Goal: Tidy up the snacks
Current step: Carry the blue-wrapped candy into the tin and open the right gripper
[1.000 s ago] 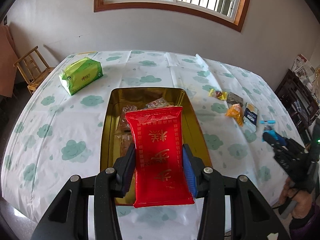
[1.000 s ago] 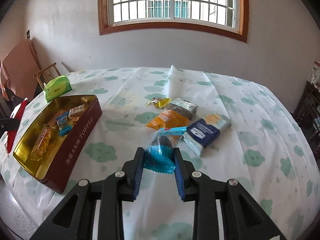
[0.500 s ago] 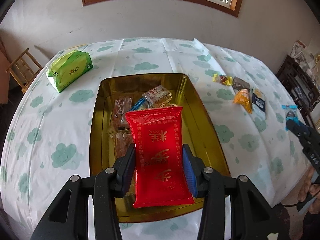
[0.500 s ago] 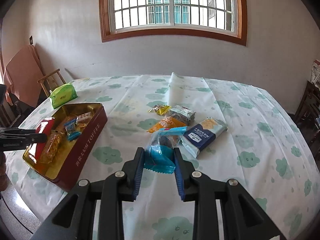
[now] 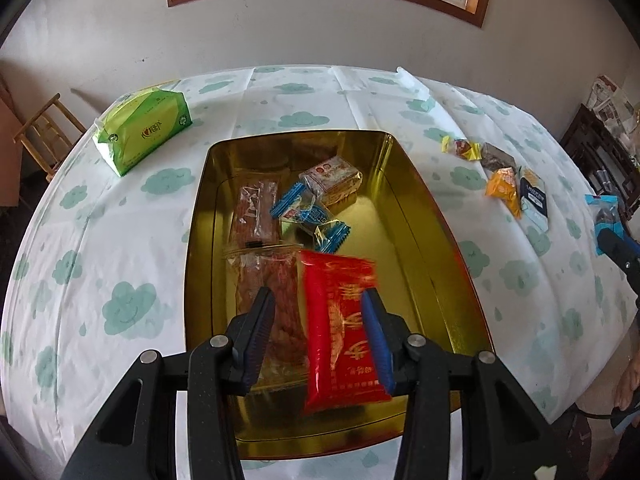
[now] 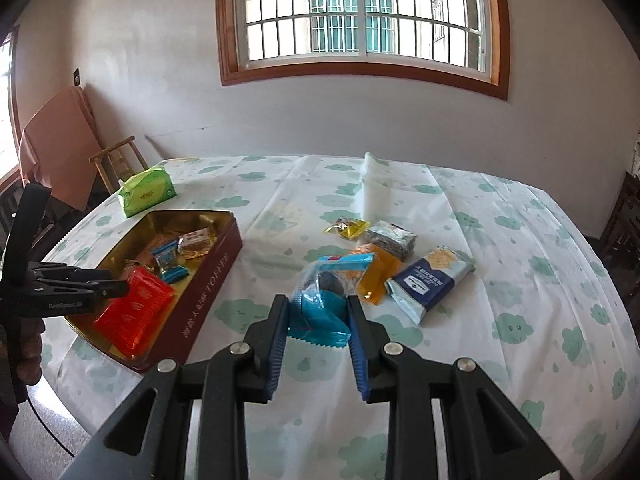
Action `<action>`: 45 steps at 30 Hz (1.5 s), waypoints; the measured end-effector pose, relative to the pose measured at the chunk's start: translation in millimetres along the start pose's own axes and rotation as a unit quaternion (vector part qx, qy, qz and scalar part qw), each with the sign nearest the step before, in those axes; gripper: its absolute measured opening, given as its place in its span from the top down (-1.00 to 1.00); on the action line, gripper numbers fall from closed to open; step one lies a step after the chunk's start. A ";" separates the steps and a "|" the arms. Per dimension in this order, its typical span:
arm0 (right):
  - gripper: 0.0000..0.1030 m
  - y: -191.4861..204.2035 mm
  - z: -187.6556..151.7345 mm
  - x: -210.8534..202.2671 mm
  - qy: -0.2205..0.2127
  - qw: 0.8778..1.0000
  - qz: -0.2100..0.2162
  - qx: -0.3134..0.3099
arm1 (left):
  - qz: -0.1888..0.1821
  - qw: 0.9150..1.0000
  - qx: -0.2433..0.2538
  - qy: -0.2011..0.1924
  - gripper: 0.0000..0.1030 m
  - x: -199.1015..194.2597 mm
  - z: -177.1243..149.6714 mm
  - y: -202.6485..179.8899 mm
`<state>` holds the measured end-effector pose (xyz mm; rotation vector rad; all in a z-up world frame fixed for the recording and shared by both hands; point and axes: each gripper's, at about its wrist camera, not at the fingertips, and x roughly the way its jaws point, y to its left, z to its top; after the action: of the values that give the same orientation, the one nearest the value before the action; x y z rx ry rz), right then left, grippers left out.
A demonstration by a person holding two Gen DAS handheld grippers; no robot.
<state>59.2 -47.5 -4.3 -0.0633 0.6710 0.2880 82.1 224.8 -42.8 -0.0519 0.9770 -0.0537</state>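
Observation:
My left gripper is open above the near end of the gold tin. The red snack pack has left the jaws and lies in the tin, leaning toward the right finger; it also shows in the right wrist view. Several wrapped snacks lie further back in the tin. My right gripper is shut on a blue snack packet and holds it above the tablecloth. The left gripper shows at the left edge of the right wrist view, over the tin.
A green tissue pack lies at the table's far left. Loose snacks lie to the right of the tin: a yellow candy, a silver pack, an orange pack and a navy biscuit pack. A wooden chair stands beyond the table.
My left gripper moved forward over the tin, then opened and released the red pack into it. My right gripper lifted a little, still holding the blue packet.

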 end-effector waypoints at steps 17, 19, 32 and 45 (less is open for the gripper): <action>0.44 69.5 44.8 17.3 -0.002 0.994 0.106 -0.023 | 0.035 0.997 -0.017 -0.065 -0.12 -53.6 -11.4 -9.1; 0.44 79.8 51.6 29.0 0.008 0.992 0.126 -0.022 | 0.043 0.996 -0.017 -0.072 -0.20 -59.0 -12.5 -10.2; 0.45 123.7 60.8 112.9 0.084 0.982 0.168 -0.018 | 0.063 0.994 -0.051 -0.073 -0.38 -63.0 -19.2 9.0; 0.44 143.7 59.9 152.5 0.110 0.982 0.141 -0.055 | 0.061 0.994 -0.047 -0.081 -0.39 -65.6 -21.1 10.4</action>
<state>168.3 136.2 -47.2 -0.1068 0.8841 0.5965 28.2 239.3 -1.0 -0.0810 0.8173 0.1078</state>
